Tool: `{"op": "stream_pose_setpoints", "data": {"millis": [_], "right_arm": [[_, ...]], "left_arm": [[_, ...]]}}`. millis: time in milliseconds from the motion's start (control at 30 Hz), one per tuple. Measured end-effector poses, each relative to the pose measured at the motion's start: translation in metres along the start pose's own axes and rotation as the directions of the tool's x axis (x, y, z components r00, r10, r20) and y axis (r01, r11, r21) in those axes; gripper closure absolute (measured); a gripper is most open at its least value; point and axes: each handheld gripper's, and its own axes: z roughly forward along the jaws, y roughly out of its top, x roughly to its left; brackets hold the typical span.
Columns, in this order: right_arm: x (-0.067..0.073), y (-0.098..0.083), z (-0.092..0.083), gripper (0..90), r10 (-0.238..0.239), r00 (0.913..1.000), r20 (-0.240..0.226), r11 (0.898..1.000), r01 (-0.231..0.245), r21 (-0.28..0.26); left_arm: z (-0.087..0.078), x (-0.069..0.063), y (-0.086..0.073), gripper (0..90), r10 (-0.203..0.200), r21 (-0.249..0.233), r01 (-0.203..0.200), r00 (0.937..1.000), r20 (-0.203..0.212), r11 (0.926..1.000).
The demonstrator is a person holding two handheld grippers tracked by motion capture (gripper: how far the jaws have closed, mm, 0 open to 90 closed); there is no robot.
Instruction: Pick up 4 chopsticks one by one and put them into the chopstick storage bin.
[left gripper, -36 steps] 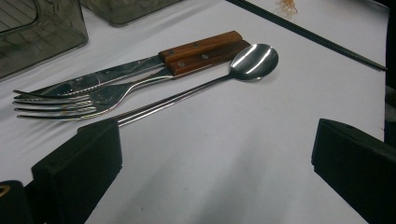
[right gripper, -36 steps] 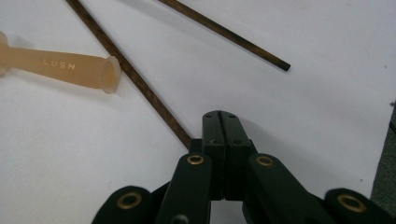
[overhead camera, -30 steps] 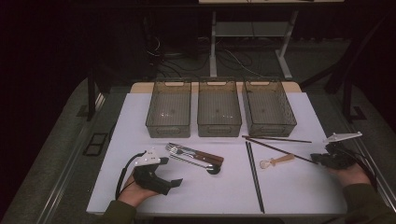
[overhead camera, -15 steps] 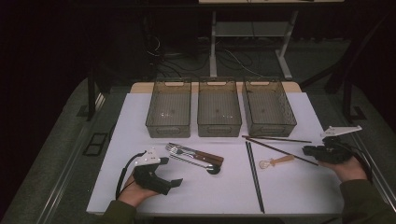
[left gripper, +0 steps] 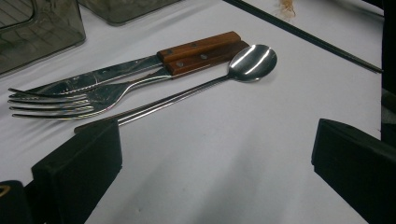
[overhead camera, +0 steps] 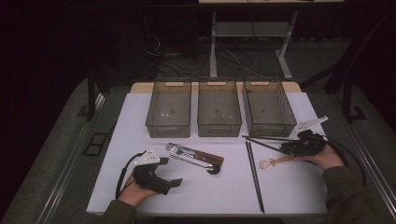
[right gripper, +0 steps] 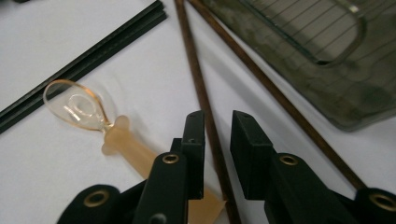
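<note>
At the white desk (overhead camera: 140, 116), I hold a black hand-held gripper in each hand. My left hand-held gripper (overhead camera: 173, 183) rests near the desk's front edge toward its left corner, jaws spread wide with nothing between them; its view looks across bare desk to a steel knife with a riveted wooden handle (left gripper: 140, 63), a steel fork (left gripper: 70, 102) lying against it, and a long-handled steel spoon (left gripper: 187, 88) just beside both. My right hand-held gripper (right gripper: 217, 123) sits low near the desk's right edge, jaws drawn narrow and straddling one of a pair of thin brown wooden chopsticks (right gripper: 198, 84), the stick running through the slim gap; whether the pads press it I cannot tell. Just beside it lies a small spoon with a clear bowl and amber plastic handle (right gripper: 100, 123), and past that a pair of black chopsticks (overhead camera: 253, 172) reaching toward the front edge. Three smoky translucent plastic bins (overhead camera: 219, 95) stand side by side along the far edge, apparently empty.
</note>
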Motion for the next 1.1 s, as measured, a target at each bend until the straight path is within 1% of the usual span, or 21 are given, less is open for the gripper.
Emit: {"op": "stream_pose_setpoints", "data": {"millis": [33, 67, 167, 300, 433, 500, 633, 933, 1100], "right_arm": [[-0.0004, -0.0007, 0.0008, 77.4, -0.007, 1.0, -0.007, 1.0, 0.007, 0.006], [-0.0002, -0.001, 0.0017, 78.4, -0.014, 0.9999, 0.002, 1.0, 0.014, 0.012], [0.0002, -0.0011, 0.0033, 81.0, -0.027, 0.9996, 0.003, 0.999, 0.027, 0.017], [-0.0002, -0.0014, 0.0062, 81.0, -0.055, 0.9985, -0.004, 0.998, 0.055, 0.026], [-0.0006, -0.0014, 0.0087, 80.8, -0.068, 0.9977, -0.01, 0.997, 0.068, 0.03], [-0.0007, -0.0021, 0.0088, 81.7, -0.089, 0.996, -0.006, 0.996, 0.089, 0.027], [0.0002, -0.0019, 0.0089, 83.3, -0.115, 0.9934, 0.0, 0.993, 0.115, 0.03], [-0.0003, -0.0007, 0.0076, 84.3, -0.146, 0.9892, -0.009, 0.989, 0.146, 0.036], [-0.0018, -0.0003, -0.0002, 84.4, -0.152, 0.9884, 0.0, 0.988, 0.152, 0.003]], "left_arm": [[0.0002, -0.0001, 0.0, 0.6, 0.003, 0.001, -0.003, 1.0, 0.001, 1.0], [0.0004, -0.0002, 0.0002, 0.6, 0.004, 0.003, -0.004, 1.0, 0.001, 1.0], [0.0008, -0.0006, 0.0002, 0.6, 0.003, 0.004, -0.003, 1.0, 0.001, 1.0], [0.0005, -0.0005, -0.0001, 0.6, 0.003, 0.004, -0.003, 1.0, 0.002, 1.0], [0.0014, -0.0003, -0.0001, 0.7, 0.002, 0.006, -0.002, 1.0, 0.004, 1.0], [0.002, -0.0004, -0.0001, 0.6, 0.004, 0.008, -0.004, 1.0, 0.005, 1.0], [0.0026, -0.0009, -0.0001, 0.7, 0.003, 0.01, -0.003, 1.0, 0.006, 0.9999], [0.0027, -0.0003, -0.0003, 0.8, 0.002, 0.011, -0.002, 1.0, 0.007, 0.9999], [0.0026, -0.0005, -0.0004, 0.8, 0.002, 0.008, -0.002, 1.0, 0.007, 1.0]]}}
